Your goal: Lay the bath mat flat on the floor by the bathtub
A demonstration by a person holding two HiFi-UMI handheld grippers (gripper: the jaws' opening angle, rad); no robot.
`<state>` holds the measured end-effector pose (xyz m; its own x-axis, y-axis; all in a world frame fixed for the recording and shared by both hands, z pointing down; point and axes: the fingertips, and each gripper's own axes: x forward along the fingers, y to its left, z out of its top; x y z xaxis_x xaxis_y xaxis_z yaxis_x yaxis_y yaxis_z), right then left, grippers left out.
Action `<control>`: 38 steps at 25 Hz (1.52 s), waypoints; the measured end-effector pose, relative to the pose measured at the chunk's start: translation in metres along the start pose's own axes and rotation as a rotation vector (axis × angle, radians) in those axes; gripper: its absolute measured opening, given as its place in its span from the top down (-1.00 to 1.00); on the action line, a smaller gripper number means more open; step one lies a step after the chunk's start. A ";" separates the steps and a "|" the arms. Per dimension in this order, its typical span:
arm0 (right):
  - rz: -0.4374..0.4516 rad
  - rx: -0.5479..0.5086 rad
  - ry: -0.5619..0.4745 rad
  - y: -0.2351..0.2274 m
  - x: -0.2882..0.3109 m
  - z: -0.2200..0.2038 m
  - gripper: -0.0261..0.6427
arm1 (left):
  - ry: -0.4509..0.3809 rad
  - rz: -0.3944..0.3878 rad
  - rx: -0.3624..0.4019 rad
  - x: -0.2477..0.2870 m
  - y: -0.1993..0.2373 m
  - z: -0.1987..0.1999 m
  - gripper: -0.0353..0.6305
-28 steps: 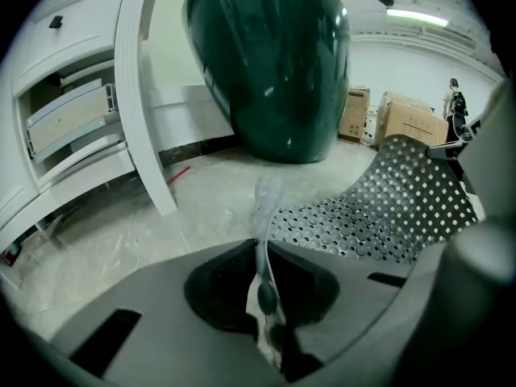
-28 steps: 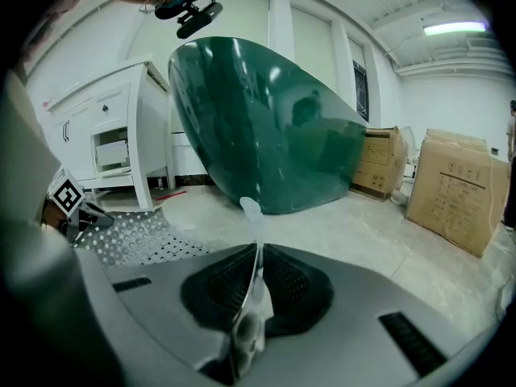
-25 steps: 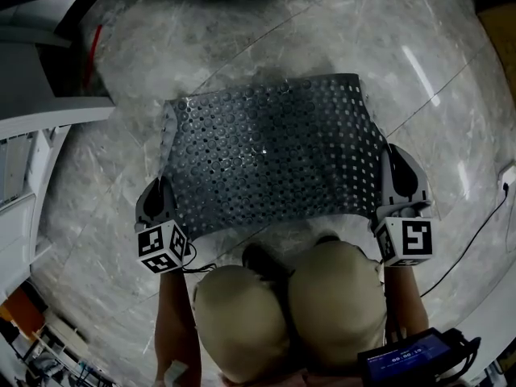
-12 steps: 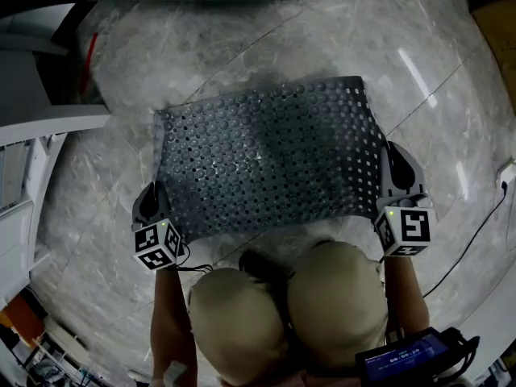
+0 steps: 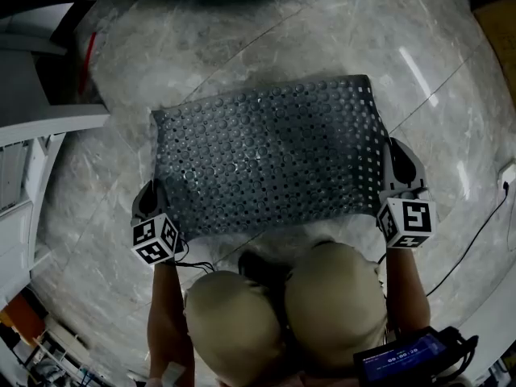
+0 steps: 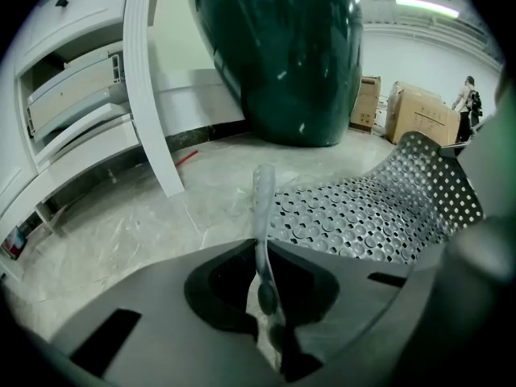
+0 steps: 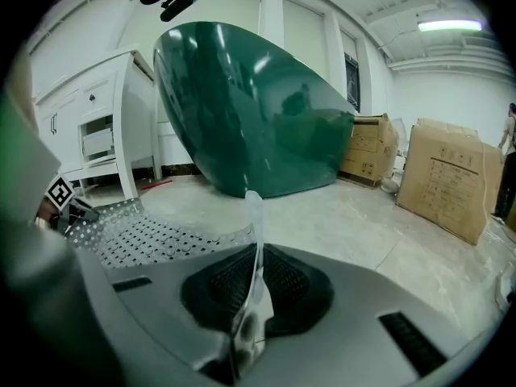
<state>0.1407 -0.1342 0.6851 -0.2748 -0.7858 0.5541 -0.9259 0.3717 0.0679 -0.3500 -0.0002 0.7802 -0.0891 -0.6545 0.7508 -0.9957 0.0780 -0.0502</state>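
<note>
Spreading step. Left gripper [image 5: 150, 205] (8 o'clock) and right gripper [image 5: 401, 173] (4 o'clock) each pinch a near corner of the perforated bath mat [image 5: 266, 160], bathtub [image 7: 250, 111] at 12. Next: lower evenly onto the marble floor [image 5: 451, 95], then release.

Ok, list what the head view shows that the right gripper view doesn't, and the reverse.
Head view only: the bath mat in full outline, the person's knees. Right gripper view only: cardboard boxes, a ceiling light. Both: the mat, the marble floor, the right gripper clamped on the mat's edge.
</note>
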 end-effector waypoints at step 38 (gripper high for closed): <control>-0.024 0.045 0.071 -0.059 0.056 -0.076 0.83 | 0.041 -0.003 0.021 0.028 0.015 -0.028 0.77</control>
<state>0.1993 -0.1629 0.7752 -0.2347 -0.7568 0.6101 -0.9431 0.3292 0.0455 -0.3669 0.0034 0.8191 -0.0858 -0.6230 0.7775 -0.9963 0.0606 -0.0614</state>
